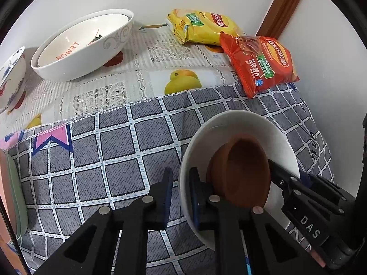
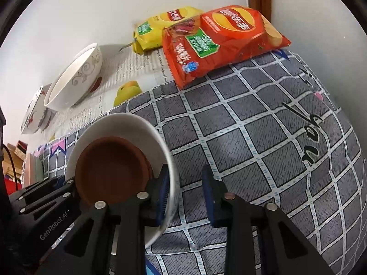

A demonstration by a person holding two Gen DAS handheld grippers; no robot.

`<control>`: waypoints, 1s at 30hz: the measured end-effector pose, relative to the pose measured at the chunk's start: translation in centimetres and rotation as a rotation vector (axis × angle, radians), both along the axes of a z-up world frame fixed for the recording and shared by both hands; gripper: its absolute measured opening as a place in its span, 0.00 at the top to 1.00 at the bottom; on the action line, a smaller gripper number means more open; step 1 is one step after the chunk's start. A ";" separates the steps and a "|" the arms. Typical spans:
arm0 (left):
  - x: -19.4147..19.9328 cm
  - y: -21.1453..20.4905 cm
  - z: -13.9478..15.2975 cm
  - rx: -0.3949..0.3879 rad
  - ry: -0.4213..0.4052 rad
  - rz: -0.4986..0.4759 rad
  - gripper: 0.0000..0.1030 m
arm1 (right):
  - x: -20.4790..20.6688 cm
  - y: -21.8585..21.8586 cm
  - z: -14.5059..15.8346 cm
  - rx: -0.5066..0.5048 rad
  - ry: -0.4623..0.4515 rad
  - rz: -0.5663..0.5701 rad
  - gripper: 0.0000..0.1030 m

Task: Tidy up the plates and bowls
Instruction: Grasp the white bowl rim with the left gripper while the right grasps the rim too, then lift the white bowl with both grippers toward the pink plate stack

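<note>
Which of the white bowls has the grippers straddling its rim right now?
The plain white bowl on the grey checked cloth, holding the brown dishes. The patterned bowl and the blue-flowered one sit untouched by the wall.

the white bowl (image 1: 263,128) looks like glossy glazed ceramic; the brown dish (image 1: 245,171) inside it is matt, like unglazed clay. the grey checked cloth (image 1: 110,160) is woven fabric, the chip bags (image 2: 220,39) shiny plastic film, each tool (image 2: 183,194) matt black plastic.
</note>
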State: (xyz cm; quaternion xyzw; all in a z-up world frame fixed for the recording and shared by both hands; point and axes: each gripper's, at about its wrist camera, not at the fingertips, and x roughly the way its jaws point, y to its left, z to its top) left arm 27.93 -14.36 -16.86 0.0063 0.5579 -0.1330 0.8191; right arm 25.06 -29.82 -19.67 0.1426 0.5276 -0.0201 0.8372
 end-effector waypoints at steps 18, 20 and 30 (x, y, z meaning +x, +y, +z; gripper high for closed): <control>-1.1 0.6 0.5 -0.032 0.006 -0.015 0.91 | -1.1 0.9 1.1 0.021 -0.018 -0.024 0.92; -1.3 1.0 0.6 -0.032 0.007 -0.013 0.91 | -1.4 1.3 1.1 0.028 -0.017 -0.022 0.92; -2.2 2.9 1.8 -0.037 -0.014 0.006 0.91 | -2.0 3.0 2.4 0.035 -0.040 -0.006 0.92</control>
